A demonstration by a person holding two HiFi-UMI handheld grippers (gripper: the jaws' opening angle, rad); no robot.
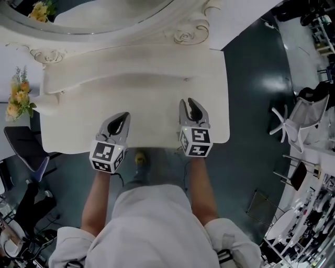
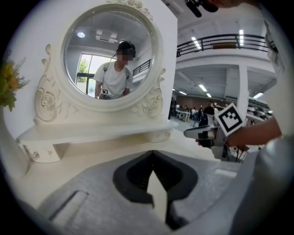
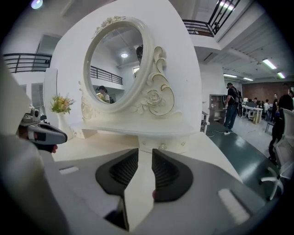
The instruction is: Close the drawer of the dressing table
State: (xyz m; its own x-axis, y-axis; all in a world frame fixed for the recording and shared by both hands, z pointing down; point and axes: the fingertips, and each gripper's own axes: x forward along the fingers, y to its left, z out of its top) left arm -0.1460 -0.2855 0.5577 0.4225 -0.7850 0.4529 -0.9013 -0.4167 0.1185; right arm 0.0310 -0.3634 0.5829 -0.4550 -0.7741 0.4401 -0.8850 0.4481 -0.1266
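Cream-white painted wood, carved with rosettes and scrolls: dressing table [image 1: 152,121], stood directly before the person. Long axis laid left to right across the head view; mirror [image 1: 104,13] on the far side, front edge turned toward the person. Raised shelf [image 1: 131,63] along the back, with a small knobbed compartment [image 3: 163,147] beneath it. Drawer itself not made out in any view. Left gripper [image 1: 124,116] held over the near left of the tabletop, jaws pressed together at the tips, nothing between. Right gripper [image 1: 191,104] held over the near right, jaws narrowly parted, nothing gripped. Yellow flowers [image 1: 18,99] placed at the table's left end.
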